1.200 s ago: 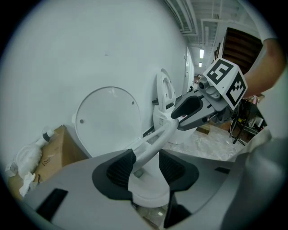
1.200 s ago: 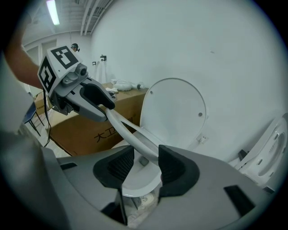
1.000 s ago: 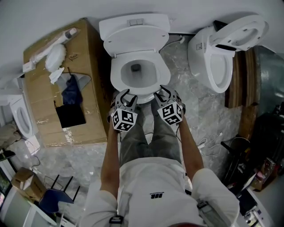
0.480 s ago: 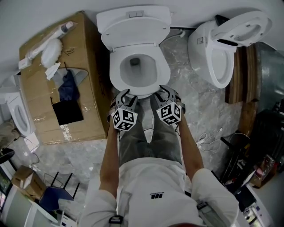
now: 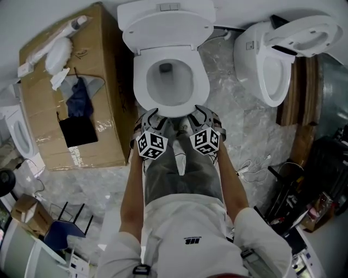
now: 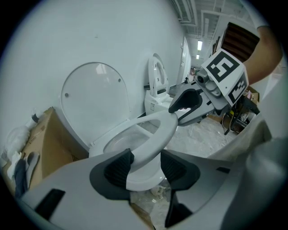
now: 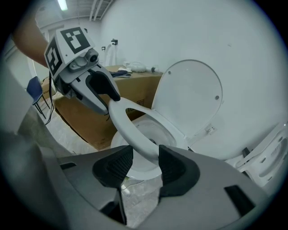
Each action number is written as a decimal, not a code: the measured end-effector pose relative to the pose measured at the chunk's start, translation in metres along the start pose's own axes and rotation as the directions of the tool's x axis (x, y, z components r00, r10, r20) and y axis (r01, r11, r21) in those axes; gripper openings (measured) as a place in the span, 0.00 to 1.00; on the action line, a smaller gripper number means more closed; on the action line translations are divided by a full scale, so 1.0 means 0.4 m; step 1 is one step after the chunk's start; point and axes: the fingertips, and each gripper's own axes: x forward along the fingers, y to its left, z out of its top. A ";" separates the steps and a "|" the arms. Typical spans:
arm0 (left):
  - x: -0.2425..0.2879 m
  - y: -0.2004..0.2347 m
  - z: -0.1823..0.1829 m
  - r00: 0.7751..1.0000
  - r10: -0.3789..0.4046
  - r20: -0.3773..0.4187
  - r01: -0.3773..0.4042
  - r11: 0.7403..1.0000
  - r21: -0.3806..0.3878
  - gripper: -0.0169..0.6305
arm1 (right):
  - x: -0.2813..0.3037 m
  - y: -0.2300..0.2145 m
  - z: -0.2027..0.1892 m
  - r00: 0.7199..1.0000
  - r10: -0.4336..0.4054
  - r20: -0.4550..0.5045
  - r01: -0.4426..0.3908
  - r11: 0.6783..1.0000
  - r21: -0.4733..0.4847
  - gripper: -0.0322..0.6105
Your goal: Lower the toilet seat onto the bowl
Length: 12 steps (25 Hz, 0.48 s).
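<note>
Left gripper view shows my left claw [image 6: 146, 166] astride the front rim of the toilet seat [image 6: 155, 134]. Its jaws have just been opening, yet the rim lies between them and seems to touch both pads. In the right gripper view my right claw [image 7: 145, 164] pinches the same rim a little further round, narrowly spread with the pads against the plastic. The seat hangs tilted, its front just above the bowl [image 5: 169, 81] and not yet resting on it.

I judge the seat to be stiff, glossy moulded plastic: light, slick under rubber pads, and hinged at the back. Let go, it would drop and bang rather than bend. The front rim, on either side of the middle, is the sensible hold, and that is where I have it.

Behind it the lid [image 6: 94, 96] stands upright against the tank [image 5: 166, 11]. A cardboard box [image 5: 81, 92] sits beside the toilet, and a second toilet [image 5: 272, 70] stands on the other side.

Each marker cube [image 5: 152, 146] bears only black-and-white squares. A small logo on my clothing is too tiny to read.
</note>
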 end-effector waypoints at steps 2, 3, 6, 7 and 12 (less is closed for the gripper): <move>0.011 -0.009 -0.017 1.000 -0.004 -0.012 0.004 1.000 -0.001 0.37 | 0.009 0.009 -0.016 1.000 -0.001 -0.003 0.001 1.000 -0.005 0.33; 0.017 -0.013 -0.026 1.000 -0.004 -0.019 0.004 1.000 0.000 0.37 | 0.016 0.014 -0.023 1.000 -0.001 -0.005 0.001 1.000 -0.008 0.33; 0.034 -0.023 -0.052 0.999 0.001 -0.037 -0.001 1.000 0.004 0.37 | 0.034 0.030 -0.044 1.000 0.003 -0.011 -0.003 1.000 -0.019 0.33; 0.039 -0.028 -0.060 0.999 0.004 -0.043 -0.003 1.000 0.004 0.37 | 0.039 0.035 -0.052 1.000 0.004 -0.015 -0.005 1.000 -0.024 0.33; 0.069 -0.054 -0.102 0.997 0.008 -0.071 -0.007 1.000 0.018 0.37 | 0.065 0.062 -0.096 0.999 0.014 -0.038 -0.016 0.999 -0.046 0.34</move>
